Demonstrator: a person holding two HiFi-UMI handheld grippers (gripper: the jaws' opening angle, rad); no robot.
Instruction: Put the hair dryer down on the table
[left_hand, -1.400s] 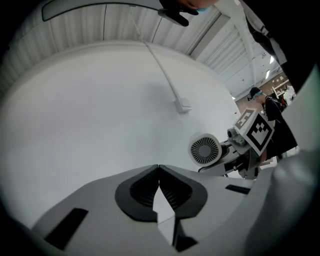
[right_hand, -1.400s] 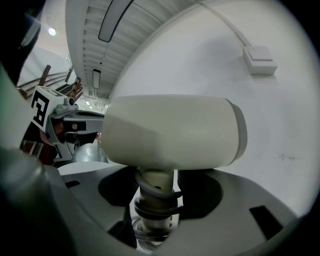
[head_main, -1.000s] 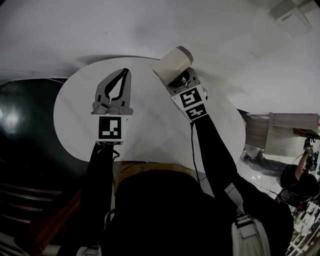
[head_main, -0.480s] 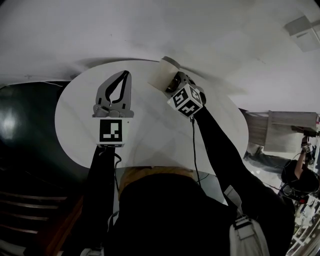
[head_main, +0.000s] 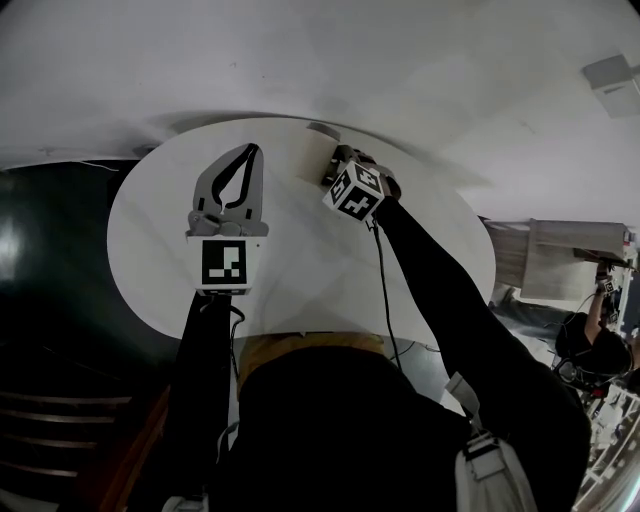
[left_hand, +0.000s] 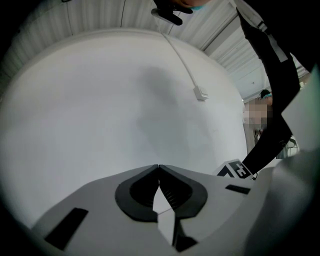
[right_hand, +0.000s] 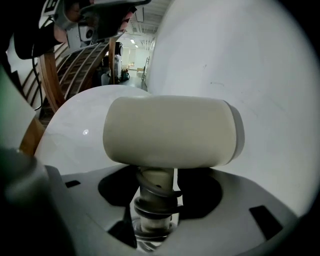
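Hair dryer (right_hand: 170, 131): handle clamped in right gripper (right_hand: 155, 200) fingers, over far side of worktop (head_main: 300, 270). Left gripper (left_hand: 159, 167): fingers closed, empty, left. Advice: lower until body rests steady, then release.

The round white table (head_main: 160, 230) has the cream hair dryer (head_main: 312, 160) low at its far edge, contact unclear.

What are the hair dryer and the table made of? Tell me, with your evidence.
The hair dryer: probably plastic, cream, matte; smooth moulded body with soft, even shading. The table: white, glossy top, perhaps laminate or stone; a small glint shows on it.
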